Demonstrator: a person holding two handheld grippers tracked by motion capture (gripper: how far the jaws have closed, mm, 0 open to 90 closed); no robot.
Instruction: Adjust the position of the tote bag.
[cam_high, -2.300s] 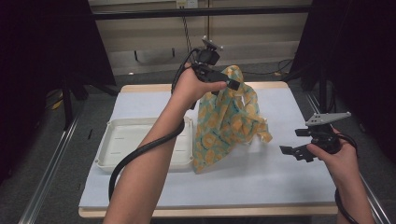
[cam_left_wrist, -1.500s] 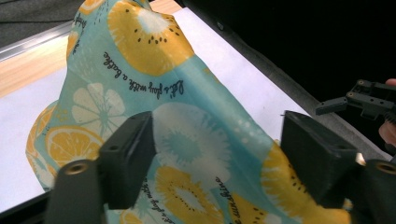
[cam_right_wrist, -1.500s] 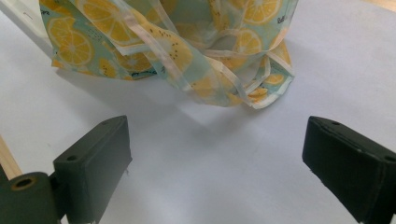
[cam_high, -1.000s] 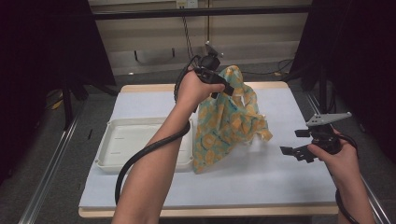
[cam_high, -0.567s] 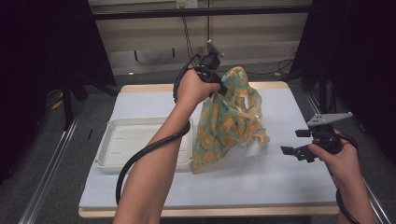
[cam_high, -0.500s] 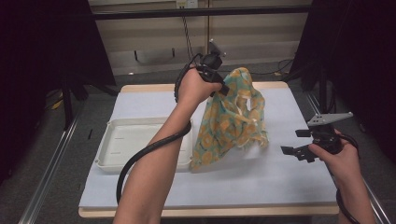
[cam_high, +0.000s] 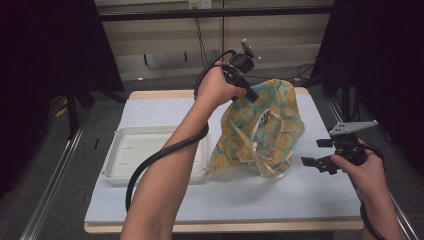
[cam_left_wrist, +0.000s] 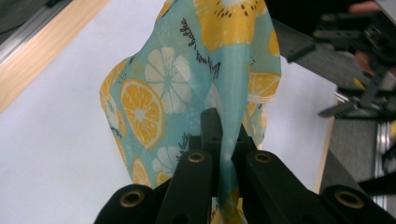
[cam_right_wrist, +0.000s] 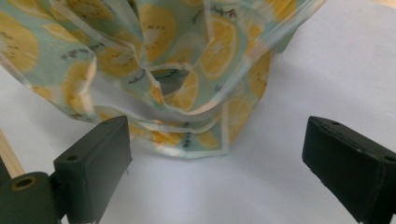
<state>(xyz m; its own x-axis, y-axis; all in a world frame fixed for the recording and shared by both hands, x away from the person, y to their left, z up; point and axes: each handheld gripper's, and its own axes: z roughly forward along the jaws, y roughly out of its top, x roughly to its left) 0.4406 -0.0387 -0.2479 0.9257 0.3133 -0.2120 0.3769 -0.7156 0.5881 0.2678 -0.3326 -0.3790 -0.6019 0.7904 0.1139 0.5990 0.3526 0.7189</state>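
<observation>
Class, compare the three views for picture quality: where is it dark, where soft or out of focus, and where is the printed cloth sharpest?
High view: table evenly lit, surroundings nearly black, the cloth a little soft. Left gripper view: the cloth's fruit print and lettering are sharpest here, the left gripper clamped on it, the far background blurred. Right gripper view: the open right gripper and the cloth both look soft, under a yellowish cast.

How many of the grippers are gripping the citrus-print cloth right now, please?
1: the left gripper pinches the cloth, lifted above the table; the right gripper is open beside it.
</observation>
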